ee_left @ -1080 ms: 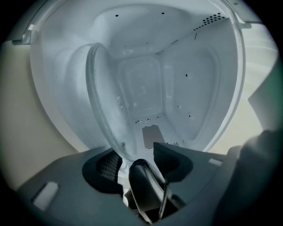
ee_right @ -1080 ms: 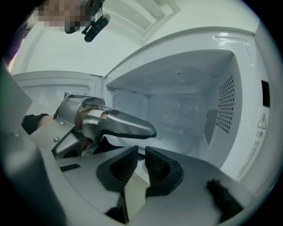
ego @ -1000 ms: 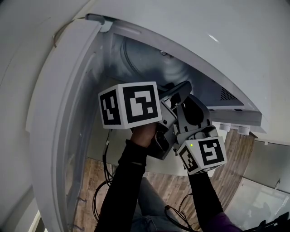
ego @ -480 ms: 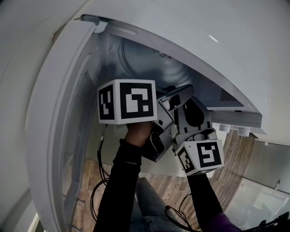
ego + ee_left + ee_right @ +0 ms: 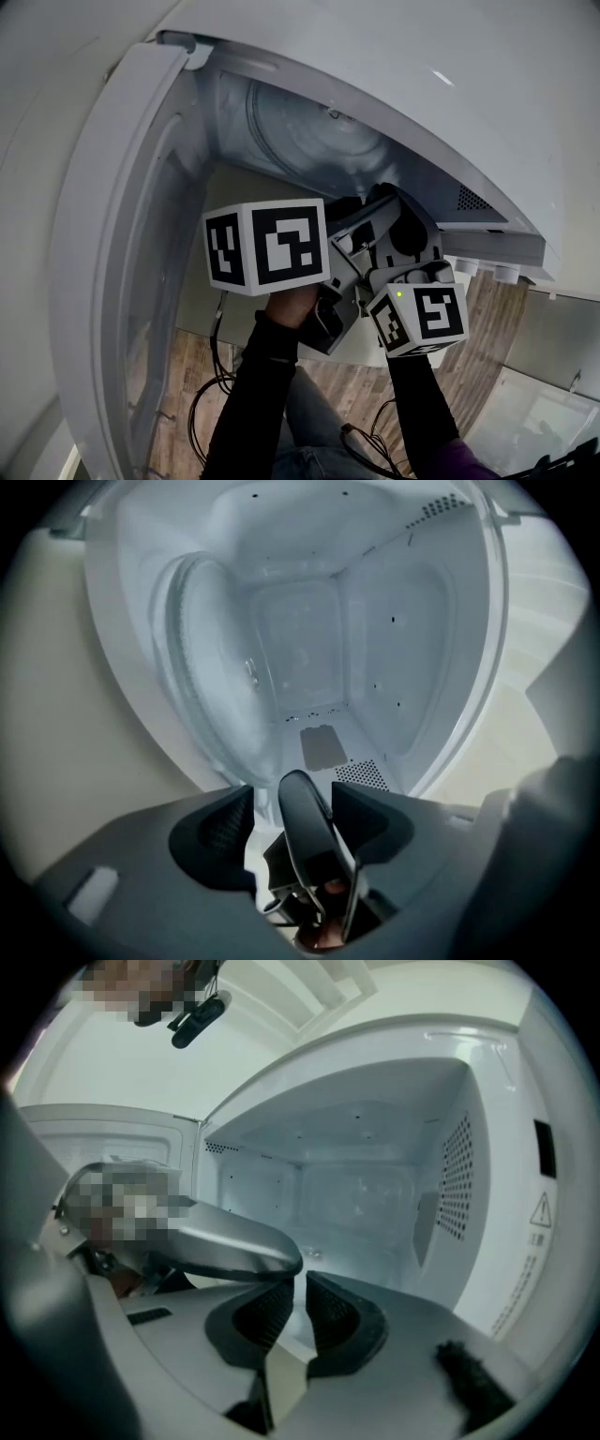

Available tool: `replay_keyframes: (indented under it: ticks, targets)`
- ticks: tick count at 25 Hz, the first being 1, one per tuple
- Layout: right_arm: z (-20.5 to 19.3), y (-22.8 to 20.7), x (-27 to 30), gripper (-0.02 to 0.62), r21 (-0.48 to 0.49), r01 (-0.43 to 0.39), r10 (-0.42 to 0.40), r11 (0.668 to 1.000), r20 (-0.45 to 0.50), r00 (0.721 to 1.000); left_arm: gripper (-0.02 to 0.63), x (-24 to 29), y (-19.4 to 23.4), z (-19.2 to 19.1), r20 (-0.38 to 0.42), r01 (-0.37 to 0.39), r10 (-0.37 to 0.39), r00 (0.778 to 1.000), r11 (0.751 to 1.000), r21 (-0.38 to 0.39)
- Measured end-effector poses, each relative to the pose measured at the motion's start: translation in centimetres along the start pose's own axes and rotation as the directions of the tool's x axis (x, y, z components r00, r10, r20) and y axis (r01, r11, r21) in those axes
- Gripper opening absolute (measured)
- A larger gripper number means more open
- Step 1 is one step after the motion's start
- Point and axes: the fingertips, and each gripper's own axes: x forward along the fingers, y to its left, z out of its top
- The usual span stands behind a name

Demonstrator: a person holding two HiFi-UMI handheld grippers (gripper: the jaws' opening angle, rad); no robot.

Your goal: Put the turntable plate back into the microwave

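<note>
The glass turntable plate (image 5: 309,141) lies flat on the floor of the open white microwave (image 5: 422,84). It shows in the left gripper view as a ribbed disc (image 5: 220,667), and in the right gripper view low in the cavity (image 5: 361,1246). My left gripper (image 5: 361,214) is at the cavity mouth, rolled on its side. Its jaws (image 5: 292,803) are opening wide and clear of the plate's near rim. My right gripper (image 5: 405,220) hangs close beside it. Its jaws (image 5: 302,1288) stand almost together, with a thin slit and nothing in it. One of its fingers (image 5: 300,808) crosses the left jaws' gap.
The microwave door (image 5: 122,234) stands swung open at the left, close beside my left arm. A vented wall (image 5: 455,1185) closes the cavity's right side. Below are a pale counter edge, a wooden floor and loose cables (image 5: 211,394).
The left gripper's marker cube has slid a little lower in the head view, away from the cavity, so more of the plate shows. The right gripper has hardly moved.
</note>
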Motion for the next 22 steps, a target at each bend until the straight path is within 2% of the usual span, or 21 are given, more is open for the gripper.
replay_keyframes:
  ticks: [2,6,10,15,17,19,22]
  targets:
    - [-0.4,0.0,0.4,0.045,0.009,-0.005,0.006,1.000,-0.013,1.000,0.249,-0.1,0.3,0.0,0.006,-0.009,0.009,1.000,1.000,0.005]
    - [-1.4,0.3,0.3,0.046,0.000,-0.003,0.003,1.000,-0.034,0.999,0.236,-0.3,0.7,-0.4,-0.014,-0.065,0.066,0.998,0.996,0.067]
    - [-1.6,0.8,0.3,0.046,-0.017,-0.008,0.007,1.000,-0.047,0.999,0.241,-1.0,1.0,-0.3,0.035,-0.097,0.094,0.995,0.988,0.121]
    - [-1.8,1.2,-0.2,0.046,-0.024,-0.014,0.012,1.000,-0.056,0.998,0.236,-1.9,0.6,-0.5,0.098,-0.158,0.137,0.986,0.955,0.251]
    - [-1.7,1.1,-0.6,0.046,-0.018,-0.005,0.004,1.000,-0.053,0.999,0.204,-2.3,0.3,-0.4,0.138,-0.178,0.144,0.980,0.941,0.287]
    - [-1.8,0.8,-1.0,0.046,-0.008,0.002,-0.003,1.000,-0.057,0.998,0.178,-2.8,0.4,-0.2,0.167,-0.188,0.146,0.975,0.943,0.274]
    - [-1.7,0.4,-1.8,0.046,-0.002,0.006,-0.006,1.000,-0.063,0.998,0.179,-3.4,0.9,-0.3,0.178,-0.204,0.165,0.970,0.952,0.230]
